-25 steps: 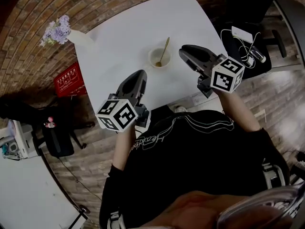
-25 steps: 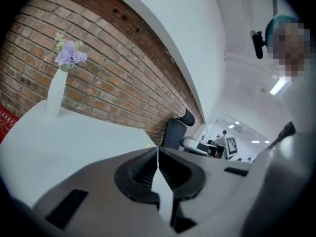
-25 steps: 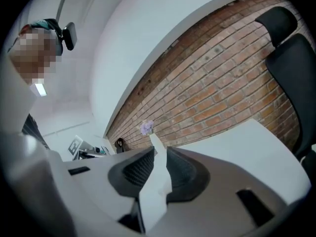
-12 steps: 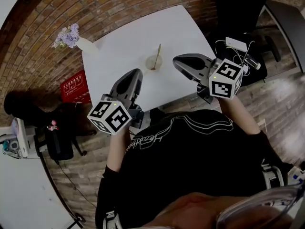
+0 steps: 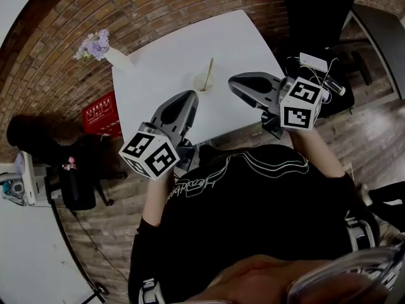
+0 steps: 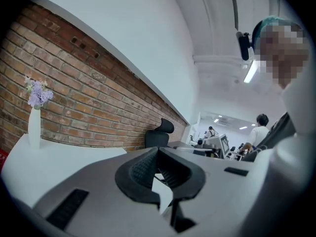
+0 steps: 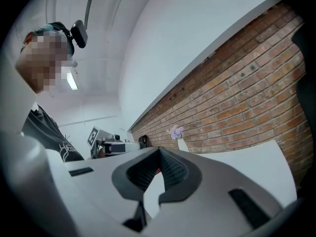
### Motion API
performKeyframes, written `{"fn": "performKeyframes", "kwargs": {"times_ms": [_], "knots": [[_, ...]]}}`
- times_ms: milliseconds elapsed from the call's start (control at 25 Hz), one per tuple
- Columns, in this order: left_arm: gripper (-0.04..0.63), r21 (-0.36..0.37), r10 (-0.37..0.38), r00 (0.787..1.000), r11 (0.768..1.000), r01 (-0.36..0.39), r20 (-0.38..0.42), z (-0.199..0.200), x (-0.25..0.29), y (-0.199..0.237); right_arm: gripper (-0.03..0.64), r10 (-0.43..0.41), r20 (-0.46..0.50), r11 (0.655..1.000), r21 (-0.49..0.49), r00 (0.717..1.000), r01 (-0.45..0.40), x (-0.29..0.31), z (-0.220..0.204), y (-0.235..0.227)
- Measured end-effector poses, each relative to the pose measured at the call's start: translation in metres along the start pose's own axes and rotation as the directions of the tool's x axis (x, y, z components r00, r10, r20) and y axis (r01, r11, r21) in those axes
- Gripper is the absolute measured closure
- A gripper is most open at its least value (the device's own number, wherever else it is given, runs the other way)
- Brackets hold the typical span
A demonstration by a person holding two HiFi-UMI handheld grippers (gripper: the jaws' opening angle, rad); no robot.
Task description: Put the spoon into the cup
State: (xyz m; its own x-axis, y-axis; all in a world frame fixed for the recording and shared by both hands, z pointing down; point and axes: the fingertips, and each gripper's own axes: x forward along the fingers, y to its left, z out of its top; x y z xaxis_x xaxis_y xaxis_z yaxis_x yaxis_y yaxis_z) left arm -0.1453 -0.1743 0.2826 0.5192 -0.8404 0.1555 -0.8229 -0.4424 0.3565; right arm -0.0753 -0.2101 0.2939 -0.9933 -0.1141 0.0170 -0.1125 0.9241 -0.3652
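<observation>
At the far left corner of the white table (image 5: pixel 243 37) stands a white vase (image 5: pixel 118 59) of purple flowers. The left hand-held gripper (image 5: pixel 188 97) hangs over the near edge with its jaws pressed together on nothing. About mid-table sits the small pale cup (image 5: pixel 202 83), the spoon (image 5: pixel 210 68) already in it with its thin tan handle leaning up and out over the rim; to its right the right hand-held gripper (image 5: pixel 235 82) is likewise closed and empty, clear of the cup, over the table's near right corner.
</observation>
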Motion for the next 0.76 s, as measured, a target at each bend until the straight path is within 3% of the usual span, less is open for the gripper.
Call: {"fn": "performKeyframes", "kwargs": {"times_ms": [760], "knots": [[0.591,0.010,-0.014,1.000,1.000,0.014,0.009,0.013,0.006,-0.007,0.620,-0.020,0.043,1.000,-0.024,0.999,0.021,-0.005,0.018,-0.006]]}}
